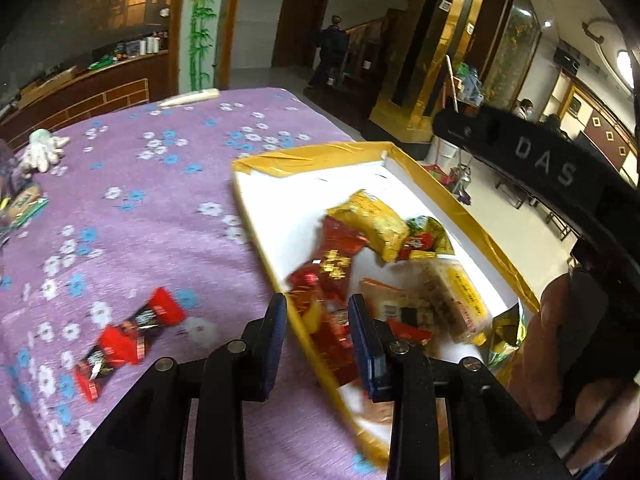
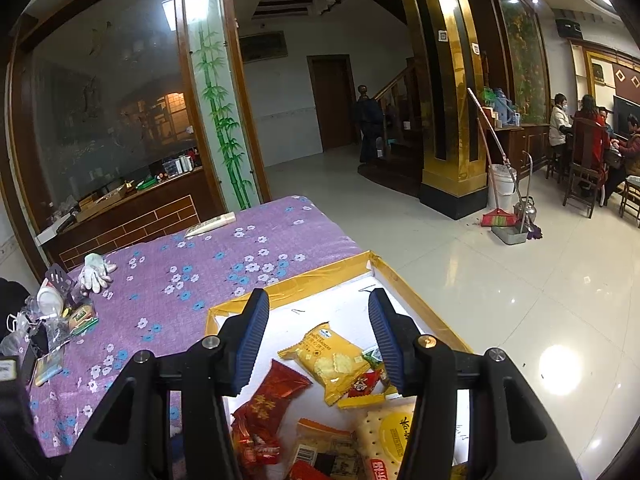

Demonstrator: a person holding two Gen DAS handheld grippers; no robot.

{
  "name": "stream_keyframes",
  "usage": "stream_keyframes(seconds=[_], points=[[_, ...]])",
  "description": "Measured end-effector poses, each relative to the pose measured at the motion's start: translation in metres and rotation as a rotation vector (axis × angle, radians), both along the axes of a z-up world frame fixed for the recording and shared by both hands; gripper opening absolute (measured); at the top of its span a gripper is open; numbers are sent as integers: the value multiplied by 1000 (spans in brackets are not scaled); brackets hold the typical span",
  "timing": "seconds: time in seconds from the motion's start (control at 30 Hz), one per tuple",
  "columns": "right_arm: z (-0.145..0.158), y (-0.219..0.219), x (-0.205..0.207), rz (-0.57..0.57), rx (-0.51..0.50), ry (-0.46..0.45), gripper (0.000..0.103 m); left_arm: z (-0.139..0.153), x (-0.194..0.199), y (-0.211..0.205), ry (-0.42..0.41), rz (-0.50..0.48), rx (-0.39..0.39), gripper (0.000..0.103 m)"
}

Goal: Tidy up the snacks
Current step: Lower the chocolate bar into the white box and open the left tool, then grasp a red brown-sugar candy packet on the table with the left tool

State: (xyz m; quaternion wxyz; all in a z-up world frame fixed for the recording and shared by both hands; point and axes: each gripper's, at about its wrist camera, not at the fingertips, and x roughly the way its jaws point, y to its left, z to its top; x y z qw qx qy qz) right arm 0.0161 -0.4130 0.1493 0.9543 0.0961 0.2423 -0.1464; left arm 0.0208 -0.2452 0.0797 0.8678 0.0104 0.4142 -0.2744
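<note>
Left gripper [image 1: 318,312]: we read its jaws as a narrow gap, nothing pinched between them; they sit over the near rim of the yellow-edged box [image 1: 472,216], with the red foil packets [image 1: 332,268] showing through the gap but lying in the box, not held. The frame is blurred, so contact with the rim is hard to call. Right gripper [image 2: 318,334]: jaws part-way open and empty, hovering over the box [image 2: 416,300] interior above the yellow cracker pack [image 2: 332,358].

Progress, as we judge it: most of the way. The box already holds a pile: yellow cracker pack, red foil packets, an orange-edged packet [image 2: 320,436], a round-cracker pack [image 2: 394,436]. Still left on the purple flowered bench [image 1: 140,200]: one red-and-black snack bar [image 1: 128,344], just beside the left jaws and outside the box. More wrappers sit at the far-left edge of the bench [image 2: 52,332]; we can't tell if those count as snacks.

View differences: the left wrist view alone shows the stray snack bar and the other gripper's body with the hand [image 1: 560,344] holding it at right. The right wrist view is sharp, shows pack labels, the white glove [image 2: 96,272], the left-edge clutter, and people seated at a far table; it does not show the snack bar.
</note>
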Motion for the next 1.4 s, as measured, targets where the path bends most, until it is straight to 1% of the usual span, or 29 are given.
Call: stream_keyframes(seconds=[0.1,0.27,0.33,0.4,0.5,0.57,0.67,0.77,0.83,0.87,0.9,1.0,1.1,1.17,1.2,1.23,1.27,1.3,1.4], points=[[-1,8,0,20,-15,-5,51,2,-2,21,-8,32,0,36],[-3,20,2,60,-34,-6,53,3,0,53,-15,81,-6,36],[-5,25,2,79,-31,-8,55,5,-2,66,-34,102,5,38],[-7,31,3,104,-36,-2,55,6,-4,82,-61,126,20,44],[-9,40,5,144,-39,-2,55,4,-2,105,-89,159,38,47],[-10,49,4,185,-36,-9,55,0,2,117,-89,180,49,47],[-13,59,3,251,-20,-8,55,-13,10,134,-70,197,85,47],[-18,67,5,313,18,17,55,-26,17,139,-39,193,134,49],[-22,69,7,336,45,37,55,-35,20,139,-20,179,170,54],[-22,68,7,340,55,39,55,-39,20,138,-17,173,187,58],[-22,68,7,340,60,40,55,-43,21,136,-14,166,199,59],[-23,67,6,334,61,40,55,-50,24,127,-13,149,232,60],[-24,68,7,353,76,47,55,-59,27,115,-30,140,288,60],[-24,68,7,364,83,48,55,-61,27,111,-45,140,309,60],[-24,69,7,366,84,48,55,-62,27,108,-58,142,318,59],[-24,69,7,369,86,47,55,-63,27,107,-64,141,324,55],[-24,69,7,376,91,47,55,-65,27,105,-66,139,337,40],[-24,69,6,385,99,46,55,-65,25,103,-82,141,346,34],[-25,73,6,412,103,42,55,-67,24,103,-107,164,370,31]])
